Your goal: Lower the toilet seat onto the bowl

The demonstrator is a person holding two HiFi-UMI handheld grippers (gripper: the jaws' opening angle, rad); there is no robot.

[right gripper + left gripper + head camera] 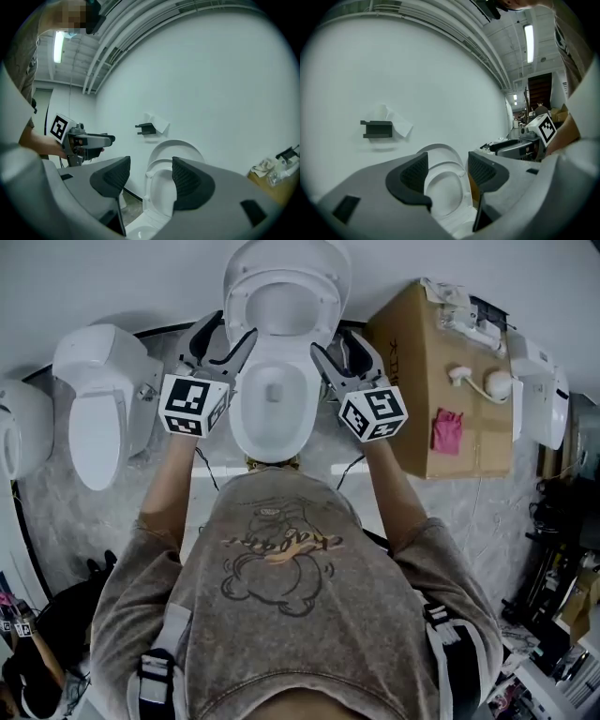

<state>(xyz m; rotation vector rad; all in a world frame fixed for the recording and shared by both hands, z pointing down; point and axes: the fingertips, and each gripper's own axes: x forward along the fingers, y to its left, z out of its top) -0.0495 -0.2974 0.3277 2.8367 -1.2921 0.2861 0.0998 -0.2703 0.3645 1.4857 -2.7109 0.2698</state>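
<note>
A white toilet stands against the wall in front of me, its bowl (272,399) uncovered. The seat (281,306) and the lid (286,259) behind it are both tipped up against the wall. My left gripper (236,326) hovers at the bowl's left rim and my right gripper (331,341) at its right rim. Both are open with nothing between the jaws. In the left gripper view the raised seat (445,187) and lid (440,152) show past the open gripper (447,176). The right gripper view frames the seat (159,192) between its open jaws (151,180).
A second toilet (98,409) stands to the left. A large cardboard box (450,381) with a pink cloth (446,430) sits close on the right, and another white fixture (539,390) stands beyond it. A dark paper holder (377,129) is mounted on the wall.
</note>
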